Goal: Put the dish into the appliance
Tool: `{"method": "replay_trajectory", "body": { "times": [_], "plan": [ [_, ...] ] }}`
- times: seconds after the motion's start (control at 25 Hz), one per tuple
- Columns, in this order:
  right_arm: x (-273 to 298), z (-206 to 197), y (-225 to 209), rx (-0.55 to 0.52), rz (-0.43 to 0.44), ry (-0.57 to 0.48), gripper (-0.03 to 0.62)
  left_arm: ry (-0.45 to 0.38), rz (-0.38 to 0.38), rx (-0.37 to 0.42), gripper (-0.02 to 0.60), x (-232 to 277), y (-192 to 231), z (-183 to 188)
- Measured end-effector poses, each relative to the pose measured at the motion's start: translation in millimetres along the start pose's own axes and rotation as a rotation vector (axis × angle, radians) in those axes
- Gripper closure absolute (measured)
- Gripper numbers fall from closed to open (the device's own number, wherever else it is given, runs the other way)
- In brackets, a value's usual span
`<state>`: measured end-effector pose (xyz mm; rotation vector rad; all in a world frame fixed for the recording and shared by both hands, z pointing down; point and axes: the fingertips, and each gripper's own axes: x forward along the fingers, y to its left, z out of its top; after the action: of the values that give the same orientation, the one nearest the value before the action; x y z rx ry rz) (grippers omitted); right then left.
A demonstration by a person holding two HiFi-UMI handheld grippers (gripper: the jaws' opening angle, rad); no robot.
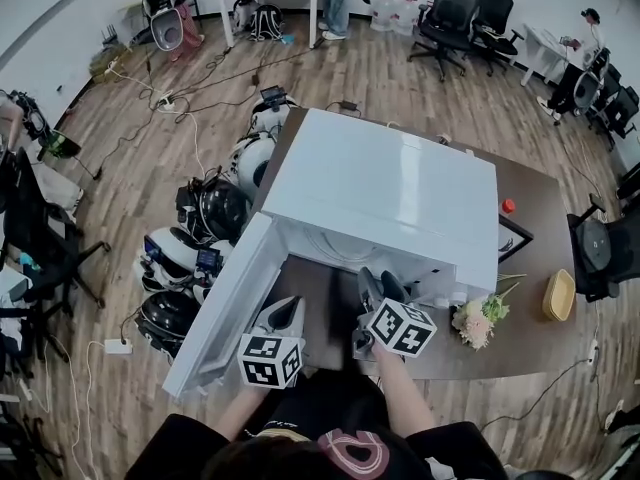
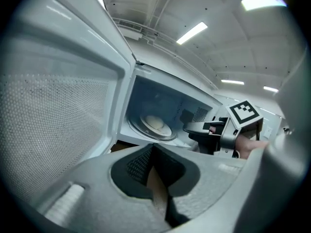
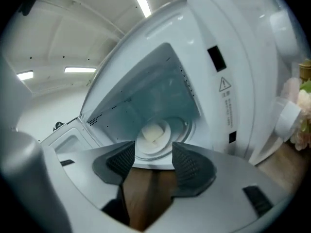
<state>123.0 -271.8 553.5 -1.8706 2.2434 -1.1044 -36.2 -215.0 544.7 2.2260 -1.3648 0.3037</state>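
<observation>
A white microwave (image 1: 385, 193) stands on a brown table with its door (image 1: 215, 308) swung open to the left. Inside, a white dish (image 2: 154, 124) holding a pale lump of food sits on the round turntable; the right gripper view shows the dish (image 3: 154, 134) too. My right gripper (image 3: 153, 154) is open just in front of the cavity, with nothing between its pads. My left gripper (image 2: 152, 152) is shut and empty, low beside the door's inner face (image 2: 53, 115). In the head view the left gripper (image 1: 283, 313) and the right gripper (image 1: 375, 286) both hover at the oven's mouth.
A bunch of flowers (image 1: 478, 320) and a wooden bowl (image 1: 558, 295) lie on the table right of the microwave. Several round helmet-like devices (image 1: 215, 213) and cables crowd the floor to the left. Office chairs (image 1: 455, 13) stand farther back.
</observation>
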Motion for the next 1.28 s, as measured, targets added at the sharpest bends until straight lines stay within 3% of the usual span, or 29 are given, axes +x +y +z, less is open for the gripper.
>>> {"method": "replay_trajectory", "body": {
  "times": [0.2, 0.44, 0.92, 1.28],
  "plan": [
    [-27.2, -6.4, 1.7, -0.035, -0.027, -0.020, 0.370, 0.000, -0.052, -0.011, 0.572, -9.9, -11.0, -8.2],
    [-53.2, -33.6, -1.3, -0.003, -0.077, -0.012, 0.413, 0.016, -0.102, -0.009, 0.572, -19.4, -20.4, -23.6],
    [-94.0, -73.8, -2.2, -0.125, -0.133, 0.008, 0.474, 0.035, -0.163, 0.035, 0.572, -27.4, -39.3, -44.0],
    [-109.7, -78.1, -1.3, -0.172, -0.187, -0.034, 0.575, 0.027, -0.209, 0.049, 0.572, -29.1, -51.8, -47.8]
  ]
}}
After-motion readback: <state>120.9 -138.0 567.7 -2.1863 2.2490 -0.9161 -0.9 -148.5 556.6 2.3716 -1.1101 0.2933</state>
